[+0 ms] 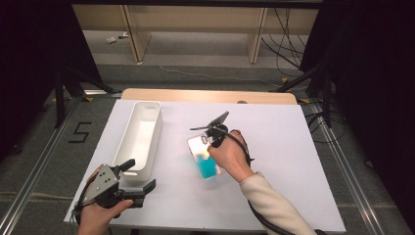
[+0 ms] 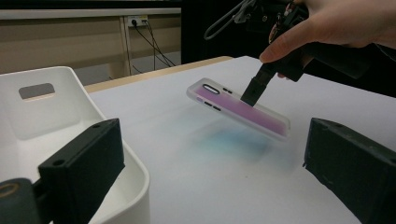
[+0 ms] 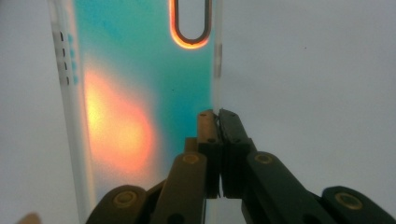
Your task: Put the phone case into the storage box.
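A translucent phone case [image 1: 203, 159], shimmering teal and pink, hangs tilted just above the white table sheet [image 1: 284, 147], casting a blurred shadow. My right gripper [image 1: 209, 146] points down at it and is shut on its long edge near the camera cutout. In the right gripper view the jaws [image 3: 217, 114] pinch the rim of the case [image 3: 130, 93]. The left gripper view shows the case [image 2: 243, 109] and that gripper's tip [image 2: 250, 98] farther off. My left gripper [image 1: 139, 176] rests open at the front left, with nothing between its jaws [image 2: 212, 140].
A long white bin [image 1: 147, 105] lies lengthwise on the left of the sheet, its near end [image 2: 70, 93] beside my left gripper. Beyond the table are wooden legs, floor cables [image 1: 288, 44] and black stands. A "5" mark [image 1: 80, 132] is on the floor at left.
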{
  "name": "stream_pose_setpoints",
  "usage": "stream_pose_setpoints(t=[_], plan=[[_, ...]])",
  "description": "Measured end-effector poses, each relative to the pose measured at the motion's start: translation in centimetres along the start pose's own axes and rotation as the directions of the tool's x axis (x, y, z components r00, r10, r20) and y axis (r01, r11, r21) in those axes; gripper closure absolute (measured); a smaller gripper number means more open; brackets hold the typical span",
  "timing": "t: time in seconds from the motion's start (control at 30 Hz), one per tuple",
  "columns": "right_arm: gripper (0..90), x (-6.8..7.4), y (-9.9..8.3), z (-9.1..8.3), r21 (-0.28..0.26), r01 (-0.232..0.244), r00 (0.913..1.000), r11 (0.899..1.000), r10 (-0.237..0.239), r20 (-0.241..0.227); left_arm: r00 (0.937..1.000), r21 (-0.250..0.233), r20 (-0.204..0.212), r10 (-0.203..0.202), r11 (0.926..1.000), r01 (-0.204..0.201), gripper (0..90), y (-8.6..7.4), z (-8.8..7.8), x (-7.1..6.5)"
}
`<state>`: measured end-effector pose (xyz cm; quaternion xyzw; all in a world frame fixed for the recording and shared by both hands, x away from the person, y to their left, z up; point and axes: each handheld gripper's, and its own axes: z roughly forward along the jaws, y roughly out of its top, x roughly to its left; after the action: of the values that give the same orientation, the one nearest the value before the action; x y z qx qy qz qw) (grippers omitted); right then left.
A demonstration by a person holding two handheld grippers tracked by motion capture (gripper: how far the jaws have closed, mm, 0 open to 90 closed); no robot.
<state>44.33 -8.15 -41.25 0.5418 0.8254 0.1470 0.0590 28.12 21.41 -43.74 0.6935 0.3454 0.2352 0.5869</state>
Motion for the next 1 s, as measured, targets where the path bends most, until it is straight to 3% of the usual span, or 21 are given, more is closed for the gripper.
stream_pose_setpoints(t=[0.13,0.17,0.2,0.23,0.27,0.37,0.43,0.6,0.63,0.7,1.0], plan=[[89.2,-0.3,-0.1,-0.2,-0.044,0.024,0.9997,0.999,-0.023,0.007,1.0,0.0,-0.001,0.001,1.0,-0.001,4.3,0.0,0.0,0.0],[89.2,-0.1,-0.1,-0.3,-0.035,-0.001,1.0,0.999,0.002,0.003,1.0,-0.001,0.001,-0.002,1.0,0.002,4.3,0.0,0.0,0.0],[89.2,-0.4,-0.1,-0.3,-0.052,0.032,0.9995,0.998,-0.032,0.009,1.0,-0.001,0.001,-0.002,1.0,0.002,4.3,0.0,0.0,0.0],[89.2,-0.2,-0.2,-0.4,-0.048,0.003,1.0,0.999,-0.003,0.0,1.0,-0.001,0.0,0.0,1.0,0.0,4.3,0.0,0.0,0.0],[89.2,-0.4,-0.2,-0.4,-0.067,0.033,0.9994,0.997,-0.033,0.008,1.0,0.001,-0.001,0.002,1.0,-0.002,4.3,0.0,0.0,0.0],[89.2,-0.2,-0.3,-0.7,-0.068,0.008,1.0,0.998,-0.008,-0.003,1.0,0.0,-0.001,0.003,1.0,-0.003,4.2,0.0,0.0,0.0],[89.2,-0.3,-0.2,-0.8,-0.09,0.026,0.9996,0.996,-0.026,0.002,1.0,0.0,-0.003,0.001,1.0,-0.001,4.3,0.0,0.0,0.0],[89.2,-0.1,-0.3,-1.2,-0.105,0.004,1.0,0.994,-0.004,-0.008,1.0,0.0,-0.001,0.001,1.0,-0.001,4.3,0.0,0.0,0.0],[89.2,-0.3,-0.2,-1.1,-0.127,0.042,0.9991,0.991,-0.041,0.01,1.0,0.001,-0.002,0.002,1.0,-0.002,4.2,0.0,0.0,0.0],[89.2,0.0,-0.2,-1.4,-0.115,-0.002,0.9999,0.993,0.001,-0.013,1.0,0.0,-0.004,0.001,1.0,-0.001,4.3,0.0,0.0,0.0],[89.2,0.2,-0.3,-1.7,-0.133,-0.006,0.9999,0.991,0.004,-0.012,1.0,0.003,-0.004,-0.003,1.0,0.003,4.3,0.0,0.0,0.0]])
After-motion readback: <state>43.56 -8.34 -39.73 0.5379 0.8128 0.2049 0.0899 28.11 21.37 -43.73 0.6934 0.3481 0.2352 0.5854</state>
